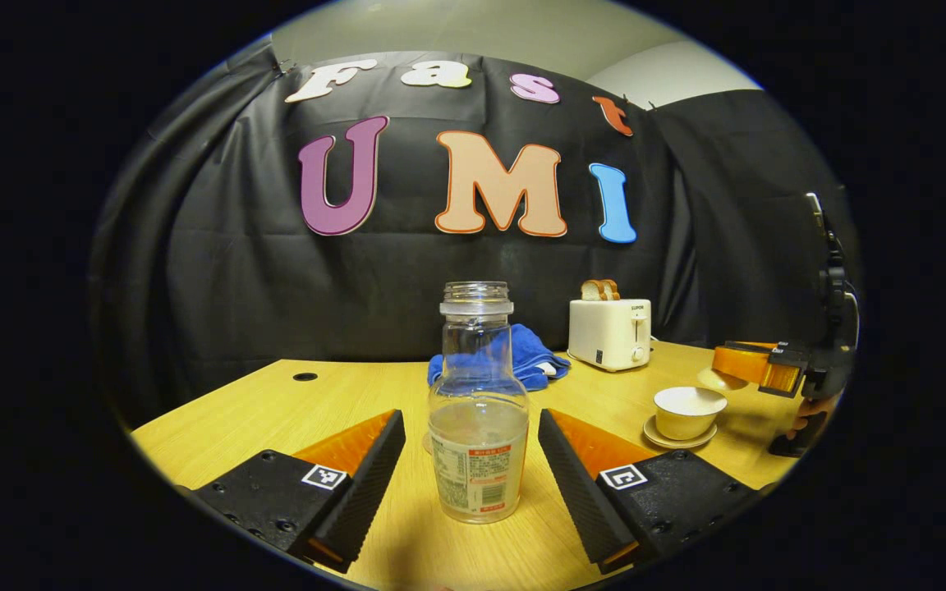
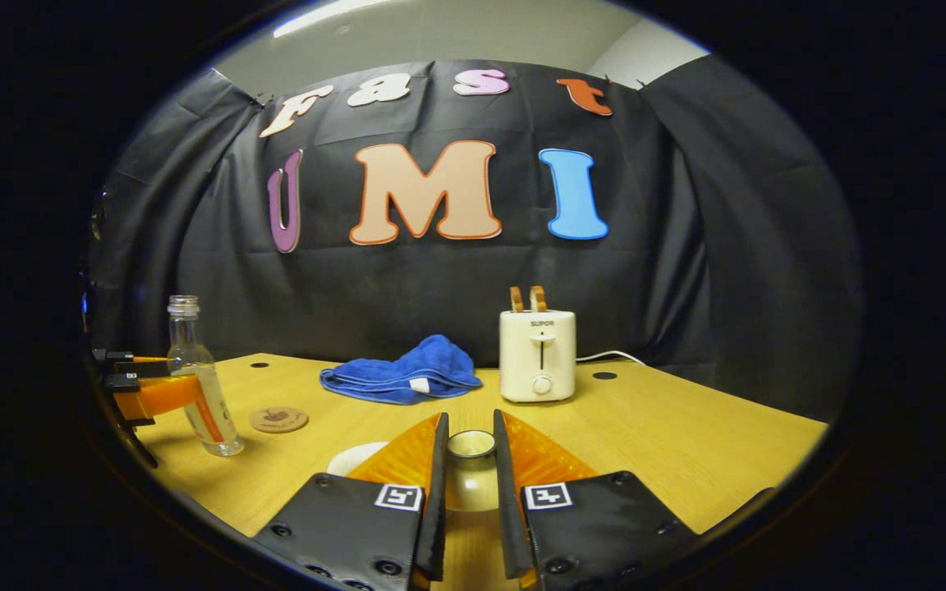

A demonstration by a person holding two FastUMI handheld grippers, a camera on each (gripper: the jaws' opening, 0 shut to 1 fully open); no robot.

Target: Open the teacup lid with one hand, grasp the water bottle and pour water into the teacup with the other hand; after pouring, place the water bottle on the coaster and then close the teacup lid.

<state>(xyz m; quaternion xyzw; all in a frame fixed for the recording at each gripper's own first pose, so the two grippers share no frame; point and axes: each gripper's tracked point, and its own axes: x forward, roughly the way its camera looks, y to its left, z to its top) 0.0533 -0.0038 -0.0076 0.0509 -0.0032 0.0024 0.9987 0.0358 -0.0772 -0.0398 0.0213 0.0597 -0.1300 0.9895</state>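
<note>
Uncapped water bottle [image 1: 478, 410], about a third full, stood mid-counter [image 1: 276, 410] between the wide-apart left claw [image 1: 473, 468], teacup [image 1: 689, 412] at 3 o'clock lidless, right claw [image 2: 470, 472] clamped on the lid [image 2: 470, 460], coaster [image 2: 278, 419] free.

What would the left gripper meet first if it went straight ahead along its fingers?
The water bottle: it stands upright, centred between the open left gripper fingers, apparently not yet touched. The blue cloth lies farther behind it.
</note>
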